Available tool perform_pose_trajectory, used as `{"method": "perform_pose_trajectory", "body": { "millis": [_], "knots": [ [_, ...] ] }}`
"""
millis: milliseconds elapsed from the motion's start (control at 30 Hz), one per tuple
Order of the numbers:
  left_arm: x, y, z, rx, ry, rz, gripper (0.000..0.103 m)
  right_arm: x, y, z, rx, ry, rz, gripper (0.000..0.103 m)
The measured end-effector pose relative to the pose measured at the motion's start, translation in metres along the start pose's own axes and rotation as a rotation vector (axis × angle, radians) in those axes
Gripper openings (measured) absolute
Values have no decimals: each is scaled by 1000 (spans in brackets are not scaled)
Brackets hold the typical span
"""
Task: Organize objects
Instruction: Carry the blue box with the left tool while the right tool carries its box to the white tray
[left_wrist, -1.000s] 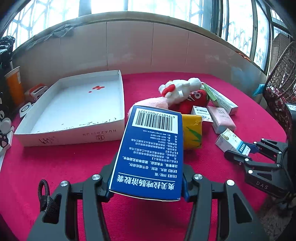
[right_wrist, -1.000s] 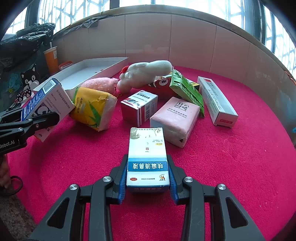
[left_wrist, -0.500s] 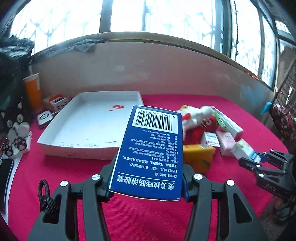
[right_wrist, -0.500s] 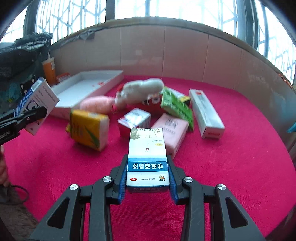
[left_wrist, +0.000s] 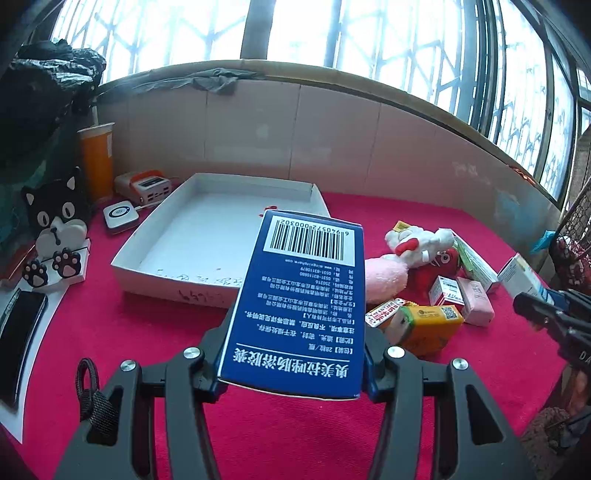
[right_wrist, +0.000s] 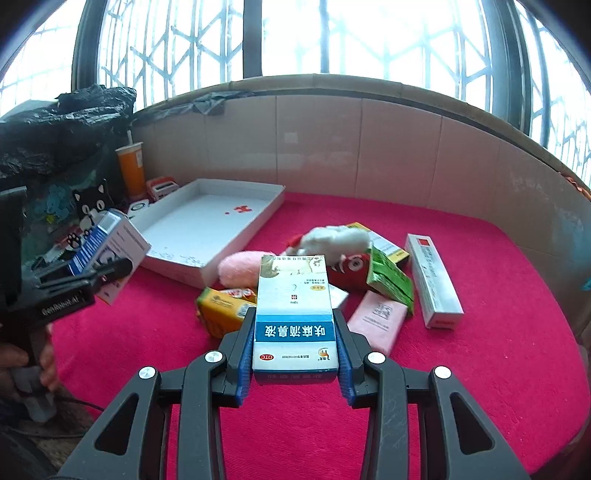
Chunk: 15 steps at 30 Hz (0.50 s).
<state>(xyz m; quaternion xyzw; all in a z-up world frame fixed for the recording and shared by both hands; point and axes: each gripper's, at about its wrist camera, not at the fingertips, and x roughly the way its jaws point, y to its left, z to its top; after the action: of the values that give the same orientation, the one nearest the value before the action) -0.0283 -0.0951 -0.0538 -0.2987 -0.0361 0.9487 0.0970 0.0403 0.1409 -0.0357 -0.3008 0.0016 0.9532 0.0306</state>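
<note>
My left gripper is shut on a blue medicine box with a barcode, held above the red cloth just in front of the empty white tray. My right gripper is shut on a white and blue medicine box, lifted above the pile. The pile holds a yellow carton, a pink box, a green box, a long white box, a pink plush and a white plush. In the right wrist view the left gripper hangs left of the tray.
Left of the tray stand an orange cup, a power bank, a white puck, a black cat stand and a phone. A cardboard wall rings the red table. A wire basket sits at the right.
Both grippers have risen with their boxes still held. The left one has moved left toward the tray; the pile and table look farther off in both views.
</note>
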Motion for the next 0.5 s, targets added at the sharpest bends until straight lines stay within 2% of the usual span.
{"method": "perform_pose_trajectory", "body": {
  "millis": [200, 500],
  "knots": [
    [-4, 6, 7, -4, -13, 24, 53, -8, 3, 13, 8, -35, 25, 40],
    [-8, 12, 29, 61, -34, 134, 53, -4, 4, 33, 86, -51, 48, 40]
  ]
}}
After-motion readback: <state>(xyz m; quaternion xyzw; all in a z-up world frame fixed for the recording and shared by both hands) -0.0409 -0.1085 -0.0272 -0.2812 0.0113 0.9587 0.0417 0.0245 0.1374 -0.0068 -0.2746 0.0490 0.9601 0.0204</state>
